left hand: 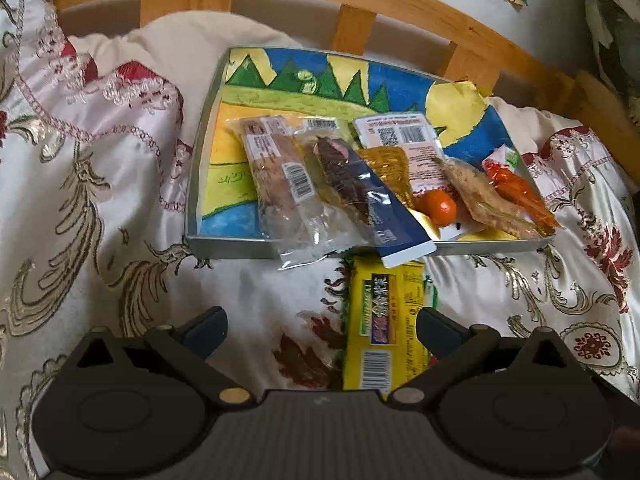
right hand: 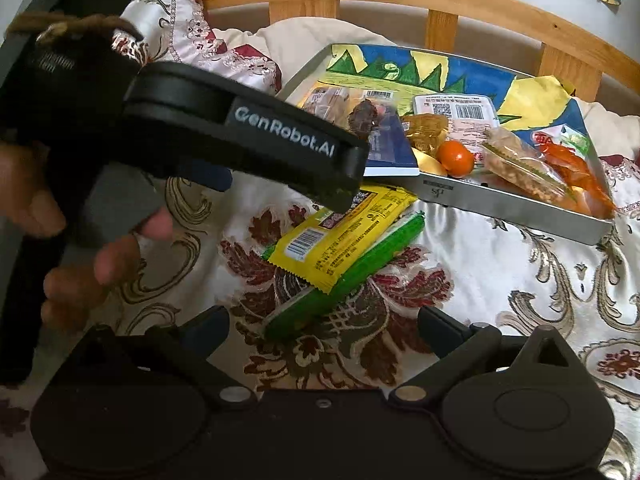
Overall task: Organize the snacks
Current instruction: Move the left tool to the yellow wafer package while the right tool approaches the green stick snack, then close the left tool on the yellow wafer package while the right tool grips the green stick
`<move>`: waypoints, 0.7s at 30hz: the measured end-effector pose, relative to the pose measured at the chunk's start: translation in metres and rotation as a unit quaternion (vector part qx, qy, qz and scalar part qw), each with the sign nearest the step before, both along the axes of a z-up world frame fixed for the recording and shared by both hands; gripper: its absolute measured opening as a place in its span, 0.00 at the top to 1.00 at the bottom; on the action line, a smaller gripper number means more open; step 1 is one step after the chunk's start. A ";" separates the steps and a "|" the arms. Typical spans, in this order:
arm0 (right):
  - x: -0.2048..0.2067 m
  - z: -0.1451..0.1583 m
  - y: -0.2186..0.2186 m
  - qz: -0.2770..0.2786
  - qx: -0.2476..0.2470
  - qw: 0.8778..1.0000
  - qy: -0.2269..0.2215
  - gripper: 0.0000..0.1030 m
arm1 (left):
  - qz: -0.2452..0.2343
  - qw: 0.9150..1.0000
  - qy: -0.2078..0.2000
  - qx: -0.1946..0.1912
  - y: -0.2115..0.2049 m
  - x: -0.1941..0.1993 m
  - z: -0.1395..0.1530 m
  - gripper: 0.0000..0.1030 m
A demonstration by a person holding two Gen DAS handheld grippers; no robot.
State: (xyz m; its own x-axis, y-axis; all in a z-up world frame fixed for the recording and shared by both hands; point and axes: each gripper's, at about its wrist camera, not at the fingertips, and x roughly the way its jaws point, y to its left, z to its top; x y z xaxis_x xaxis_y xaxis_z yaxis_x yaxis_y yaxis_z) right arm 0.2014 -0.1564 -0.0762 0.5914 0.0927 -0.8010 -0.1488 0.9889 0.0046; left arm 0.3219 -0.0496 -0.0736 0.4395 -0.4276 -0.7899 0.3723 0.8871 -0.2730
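Both units are positioned over a bed covered with a cream satin bedspread point(left hand: 100, 184) embroidered in gold and red.

Left gripper point(left hand: 320, 330): jaws spread wide, nothing between them. It hovers over a yellow foil snack packet point(left hand: 384, 320) lying flat on the bedspread, just in front of the tray. In the right wrist view this unit point(right hand: 280, 192) enters from the left, held by a person's hand point(right hand: 80, 240); its tip is above the far end of the same yellow packet point(right hand: 344, 236).

Right gripper point(right hand: 322, 330): jaws spread wide, empty, low over the bedspread. A green foil snack packet point(right hand: 344, 276) lies directly ahead, partly under the yellow packet and touching it.

A shallow grey metal tray with a painted landscape lining point(left hand: 224, 246) sits near the wooden slatted headboard point(left hand: 352, 28). It holds:
- a clear-wrapped brown bar point(left hand: 276, 184);
- a navy-and-clear sleeve of dark pieces point(left hand: 360, 188), its end projecting past the near rim;
- a white barcode-labelled pack point(left hand: 404, 136);
- a small orange fruit point(left hand: 438, 206);
- a clear bag of tan brittle point(left hand: 484, 196);
- an orange-red wrapped snack point(left hand: 516, 188) at the right edge.
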 end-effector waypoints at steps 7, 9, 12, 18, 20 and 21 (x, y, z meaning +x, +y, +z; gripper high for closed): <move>0.007 -0.013 0.008 0.006 -0.006 1.000 0.007 0.16 | -0.030 0.999 0.039 -0.021 -0.012 0.004 -0.014 0.01; 0.006 -0.014 0.006 0.000 -0.002 1.000 0.010 0.21 | -0.042 0.999 0.032 -0.015 -0.016 0.002 -0.013 0.01; 0.002 -0.012 0.003 -0.022 -0.005 1.000 0.010 0.33 | -0.048 0.998 0.027 0.015 -0.024 0.001 -0.014 0.11; -0.010 -0.004 -0.009 -0.066 -0.040 0.997 0.016 0.41 | -0.058 0.997 0.015 0.058 -0.028 -0.003 -0.010 0.24; -0.014 0.000 -0.015 -0.086 -0.068 0.994 0.014 0.43 | -0.057 0.996 0.015 0.069 -0.028 -0.004 -0.009 0.26; -0.016 0.002 -0.019 -0.096 -0.078 0.992 0.011 0.43 | -0.054 0.996 0.015 0.071 -0.028 -0.004 -0.008 0.26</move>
State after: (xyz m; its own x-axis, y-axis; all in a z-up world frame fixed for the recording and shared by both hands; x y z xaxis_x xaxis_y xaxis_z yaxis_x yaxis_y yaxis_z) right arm 0.1854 -0.1755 -0.0739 0.5691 -0.1473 -0.8090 0.0418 0.9877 -0.1505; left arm 0.3179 -0.0771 -0.0813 0.3727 -0.3544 -0.8576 0.4617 0.8725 -0.1599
